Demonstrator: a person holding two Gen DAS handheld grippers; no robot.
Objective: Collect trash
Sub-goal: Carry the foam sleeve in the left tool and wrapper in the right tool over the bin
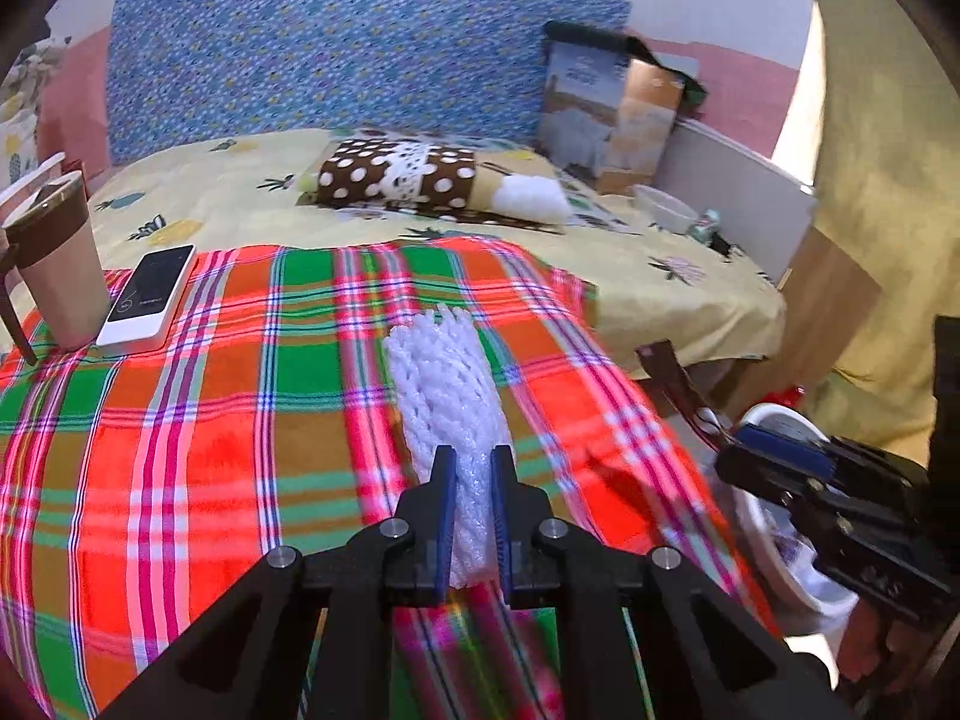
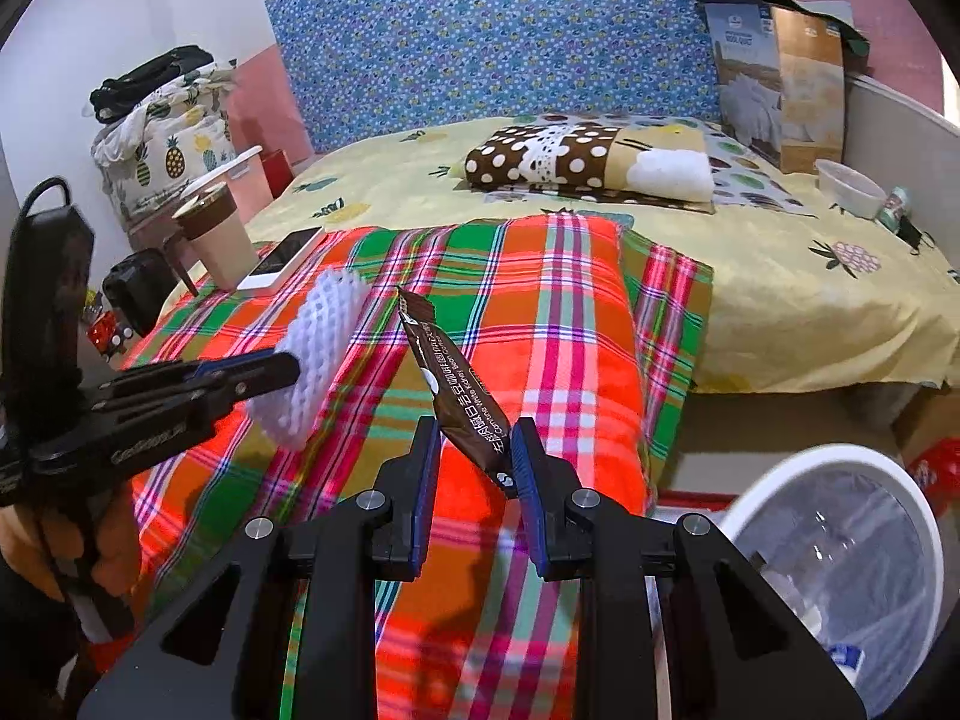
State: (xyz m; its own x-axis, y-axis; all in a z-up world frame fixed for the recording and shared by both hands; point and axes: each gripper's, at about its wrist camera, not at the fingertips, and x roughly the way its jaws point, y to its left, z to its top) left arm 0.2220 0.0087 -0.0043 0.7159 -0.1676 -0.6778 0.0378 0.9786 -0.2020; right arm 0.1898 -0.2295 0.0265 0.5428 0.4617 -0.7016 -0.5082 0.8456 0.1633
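My left gripper (image 1: 474,462) is shut on a white foam fruit net (image 1: 447,384), which sticks out forward over the plaid blanket (image 1: 210,420). The right wrist view shows the same net (image 2: 324,336) in the left gripper (image 2: 288,369) at the left. My right gripper (image 2: 474,438) is shut on the lower end of a brown snack wrapper (image 2: 456,390), which stands up slanted above the blanket (image 2: 540,330). A white trash bin (image 2: 840,546) with a clear liner stands on the floor at the lower right; in the left wrist view the bin (image 1: 774,420) sits behind the right gripper (image 1: 729,450).
A lidded cup (image 1: 57,264) and a white phone (image 1: 150,297) rest on the blanket's far left corner. A polka-dot pillow (image 1: 396,177), a white bowl (image 1: 663,207) and a paper bag (image 1: 612,114) lie further back on the yellow bedsheet (image 1: 660,288). A hand (image 2: 78,546) holds the left gripper.
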